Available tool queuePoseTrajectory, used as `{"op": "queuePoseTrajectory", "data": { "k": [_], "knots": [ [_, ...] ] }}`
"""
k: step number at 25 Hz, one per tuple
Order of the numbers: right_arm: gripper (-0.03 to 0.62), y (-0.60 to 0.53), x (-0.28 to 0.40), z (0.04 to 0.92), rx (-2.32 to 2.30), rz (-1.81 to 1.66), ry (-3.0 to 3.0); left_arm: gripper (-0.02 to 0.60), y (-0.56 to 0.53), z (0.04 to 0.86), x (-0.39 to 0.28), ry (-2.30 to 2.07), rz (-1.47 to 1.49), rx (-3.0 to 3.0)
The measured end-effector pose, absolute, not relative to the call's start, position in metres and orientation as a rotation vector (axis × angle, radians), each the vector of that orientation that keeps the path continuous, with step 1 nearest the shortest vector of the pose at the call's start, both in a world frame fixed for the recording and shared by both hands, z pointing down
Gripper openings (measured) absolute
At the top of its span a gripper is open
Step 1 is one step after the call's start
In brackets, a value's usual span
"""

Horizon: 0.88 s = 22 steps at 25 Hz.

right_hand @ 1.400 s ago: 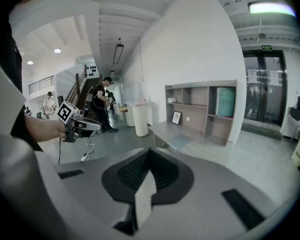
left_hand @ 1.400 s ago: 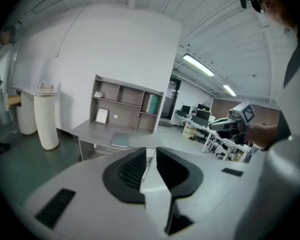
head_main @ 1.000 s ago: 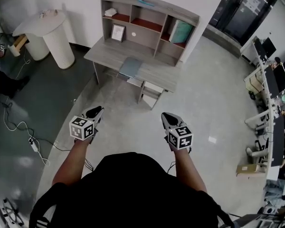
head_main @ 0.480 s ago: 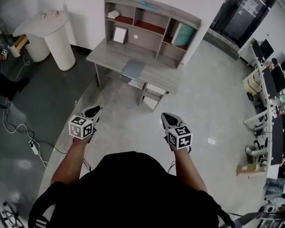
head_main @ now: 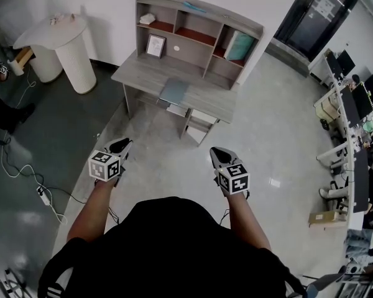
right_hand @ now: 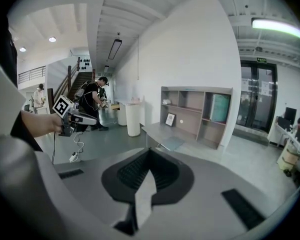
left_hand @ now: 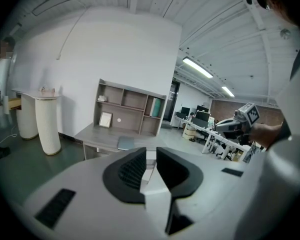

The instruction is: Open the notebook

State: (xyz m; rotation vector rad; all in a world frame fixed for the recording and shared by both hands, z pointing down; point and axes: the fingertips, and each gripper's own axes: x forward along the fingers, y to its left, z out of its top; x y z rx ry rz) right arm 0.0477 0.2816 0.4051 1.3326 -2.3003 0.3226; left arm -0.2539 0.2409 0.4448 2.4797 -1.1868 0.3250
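Close in, the left claw has its two black pads a narrow slit apart with nothing between them. The right claw has its pads meeting at the tips, and it too grips nothing. Both are held out level in front of the person, over bare floor and well apart from the bench.

The notebook lies flat and closed near the front edge of that bench. It is a grey-blue slab, too small for any cover detail to show. In the left gripper view, the claw's own body cuts off its near edge.

Behind it stands a shelf unit with a picture frame in a lower compartment. A white ribbed pedestal stands left of the bench. The pale things under the bench are hard to make out.
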Motion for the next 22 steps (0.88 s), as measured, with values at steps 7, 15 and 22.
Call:
{"op": "queuePoseTrajectory", "data": {
  "k": [7, 15, 22],
  "knots": [
    [0.002, 0.281, 0.040, 0.409, 1.344, 0.351, -2.304, 0.069, 0.240, 0.447, -0.256, -1.158, 0.343, 2.492],
    [0.002, 0.287, 0.040, 0.415, 1.354, 0.376, -2.294, 0.069, 0.241, 0.447, -0.262, -1.155, 0.359, 2.491],
    [0.002, 0.286, 0.037, 0.414, 1.358, 0.370, -2.288, 0.069, 0.239, 0.451, -0.264, -1.147, 0.368, 2.491]
  ]
}}
